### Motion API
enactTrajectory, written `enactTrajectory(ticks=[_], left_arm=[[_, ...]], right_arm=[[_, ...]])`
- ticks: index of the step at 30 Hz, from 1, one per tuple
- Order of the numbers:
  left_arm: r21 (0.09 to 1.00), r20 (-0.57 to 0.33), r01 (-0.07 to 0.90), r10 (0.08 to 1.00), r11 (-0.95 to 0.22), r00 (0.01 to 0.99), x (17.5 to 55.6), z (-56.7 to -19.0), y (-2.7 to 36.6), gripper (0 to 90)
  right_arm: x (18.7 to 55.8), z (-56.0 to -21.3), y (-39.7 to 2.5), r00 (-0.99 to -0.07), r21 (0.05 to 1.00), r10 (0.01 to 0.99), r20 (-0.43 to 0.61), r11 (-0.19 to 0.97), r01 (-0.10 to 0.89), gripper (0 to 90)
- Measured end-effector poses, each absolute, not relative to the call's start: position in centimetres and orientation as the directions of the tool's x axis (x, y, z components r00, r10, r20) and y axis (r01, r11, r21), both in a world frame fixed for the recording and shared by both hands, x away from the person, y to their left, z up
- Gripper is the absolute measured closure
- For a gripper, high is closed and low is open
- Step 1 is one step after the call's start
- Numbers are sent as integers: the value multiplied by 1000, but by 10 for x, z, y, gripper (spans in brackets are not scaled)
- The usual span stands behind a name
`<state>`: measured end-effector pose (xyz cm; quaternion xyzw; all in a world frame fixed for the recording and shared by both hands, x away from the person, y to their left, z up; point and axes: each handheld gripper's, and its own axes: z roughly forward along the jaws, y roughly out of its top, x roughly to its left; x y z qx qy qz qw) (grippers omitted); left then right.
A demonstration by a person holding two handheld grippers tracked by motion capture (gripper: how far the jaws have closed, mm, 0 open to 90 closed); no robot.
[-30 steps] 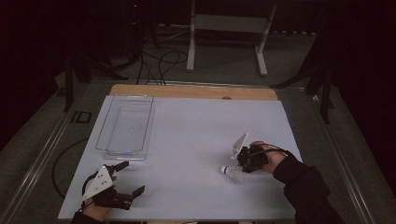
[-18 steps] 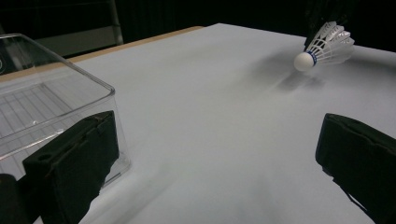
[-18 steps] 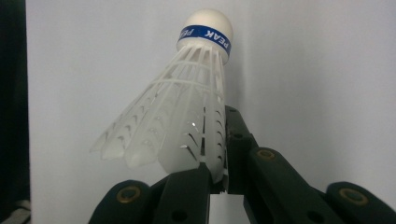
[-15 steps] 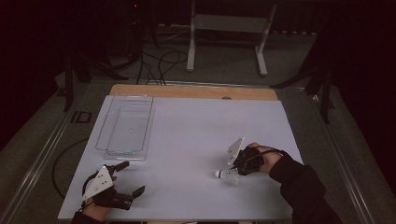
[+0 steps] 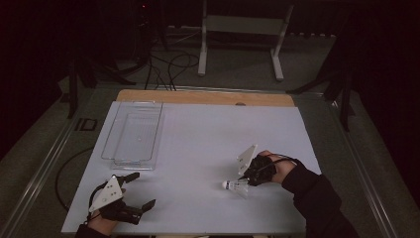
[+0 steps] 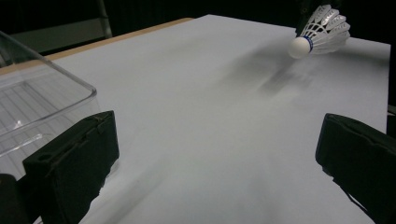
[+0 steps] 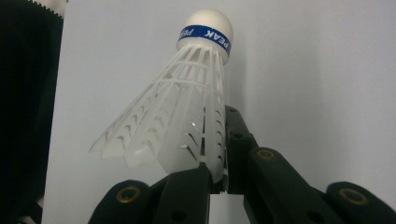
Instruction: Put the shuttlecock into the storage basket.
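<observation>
White plastic shuttlecock (image 7: 187, 112) is pinched at its skirt edge by the right gripper (image 5: 255, 173); thin skirt may slip free. Left gripper (image 5: 130, 194) fingers spread, empty.

Shuttlecock (image 7: 187, 112) band text cut off by the curve: "PEAK" readable, rest hidden. Skirt rim hidden behind right gripper (image 7: 219, 182) where it's pinched. Clear tray (image 6: 37, 107) cut off at left edge of left gripper view. Left hand (image 5: 101, 224) cut off at counter's (image 5: 198, 148) near edge.

The blue band on the shuttlecock (image 7: 187, 100) reads "PEAK", with further letters cut off.
</observation>
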<state>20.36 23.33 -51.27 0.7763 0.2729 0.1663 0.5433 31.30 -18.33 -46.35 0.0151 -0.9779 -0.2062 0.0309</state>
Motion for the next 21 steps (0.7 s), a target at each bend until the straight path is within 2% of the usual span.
enactTrajectory(ticks=[4, 21], left_arm=[[927, -65, 262, 574, -268, 817, 206, -507, 231, 0], [830, -34, 231, 367, -508, 929, 228, -460, 212, 0]], right_arm=[[315, -462, -182, -998, 400, -42, 50, 916, -19, 896], [313, -455, -180, -998, 395, -54, 42, 918, -33, 896]])
